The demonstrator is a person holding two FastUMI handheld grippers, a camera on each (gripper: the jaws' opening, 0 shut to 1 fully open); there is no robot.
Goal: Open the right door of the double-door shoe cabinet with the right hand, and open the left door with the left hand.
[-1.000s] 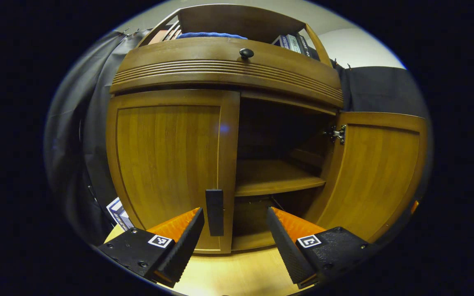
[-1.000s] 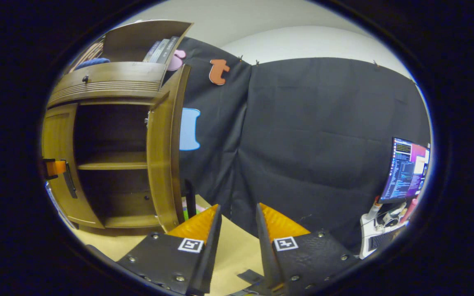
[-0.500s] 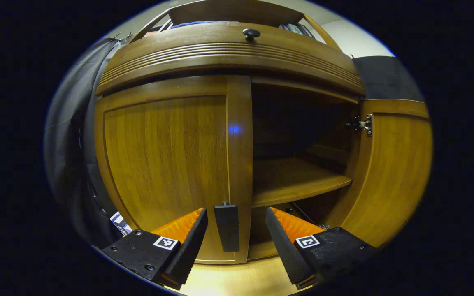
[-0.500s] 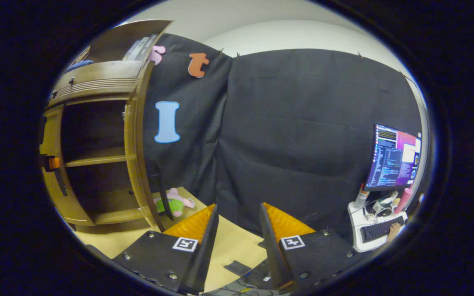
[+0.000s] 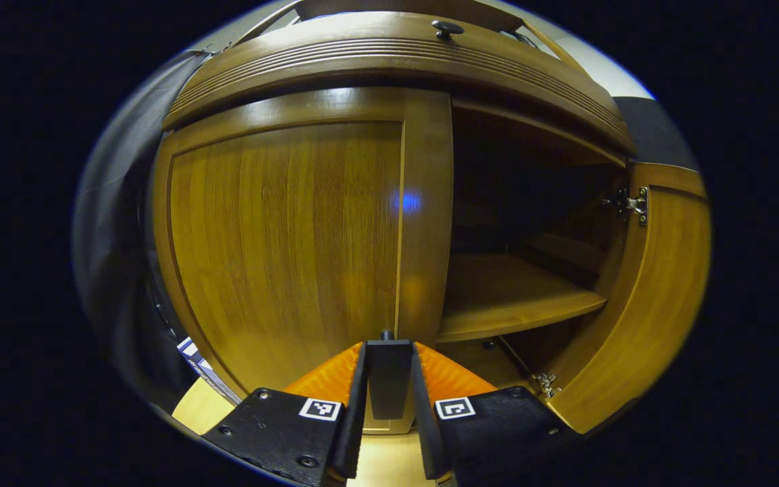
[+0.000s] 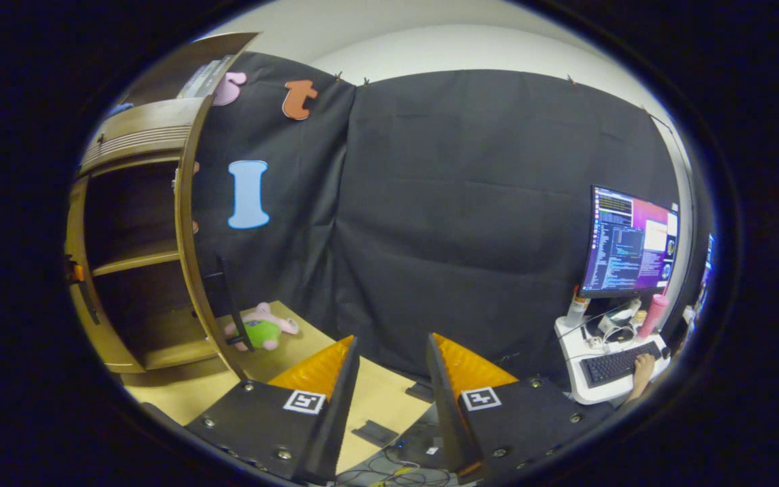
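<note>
I see the shoe cabinet standing upright on a pale wooden floor, warm brown wood with a ribbed band across its top and a small dark knob above that. From my left gripper view, the left door faces me flat and looks closed, a tall framed panel with vertical grain, its long axis running up and down. Its handle is a dark, narrow bar, also vertical, mounted near the door's inner edge low down. My left gripper sits right on it: the two fingers are drawn in close on either side of the bar and appear to press it from both sides, so I read it as clamped on the handle. The right door stands swung out, its inner face turned toward me with a metal hinge near the top and another lower down; beyond it the dark interior shows a shelf. In my right gripper view the cabinet sits off to the left, the open right door seen nearly edge-on, with a small pink and green plush toy on the floor just past it. My right gripper is well apart from the cabinet, its fingers spread with nothing between them. Far right, a lit monitor and a keyboard rest on a white desk, a hand at the keys.
</note>
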